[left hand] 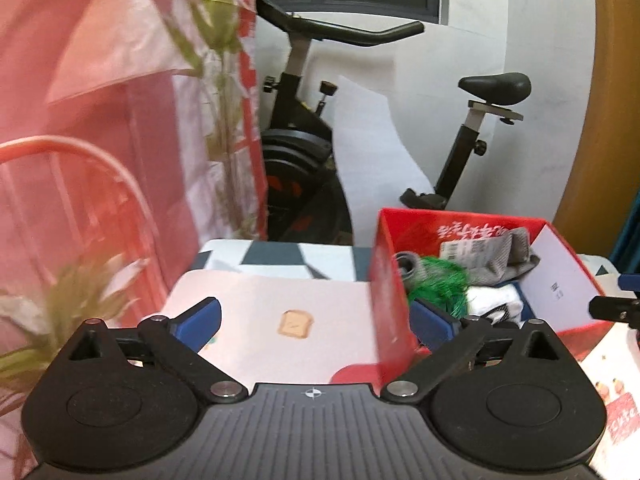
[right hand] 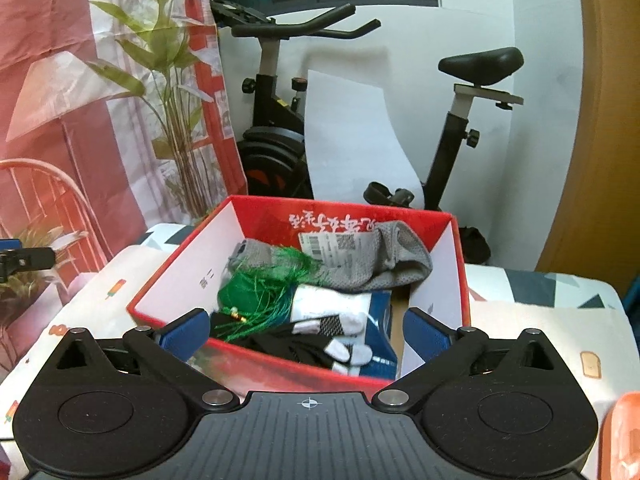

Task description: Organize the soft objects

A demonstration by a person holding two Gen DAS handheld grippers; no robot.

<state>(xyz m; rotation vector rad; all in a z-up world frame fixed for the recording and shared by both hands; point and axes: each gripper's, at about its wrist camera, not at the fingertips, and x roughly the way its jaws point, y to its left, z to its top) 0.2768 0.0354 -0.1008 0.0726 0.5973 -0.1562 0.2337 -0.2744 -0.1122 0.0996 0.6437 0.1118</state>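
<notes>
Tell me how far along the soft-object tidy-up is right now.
Looks mostly done: the grey sock, green tassel and black-and-white gloves lie in the red box. Nothing is in hand: left gripper and right gripper are both open and empty. No loose soft items show on the tablecloth.

Box: the red cardboard box (right hand: 456,264) stands on the cloth-covered desk (right hand: 540,320).
Inside: grey knitted sock (right hand: 384,264) behind, green tassel (right hand: 260,292) left, white-and-black socks (right hand: 340,320) in front.
Behind: the black exercise bike (right hand: 460,120) stands beyond the desk.
</notes>
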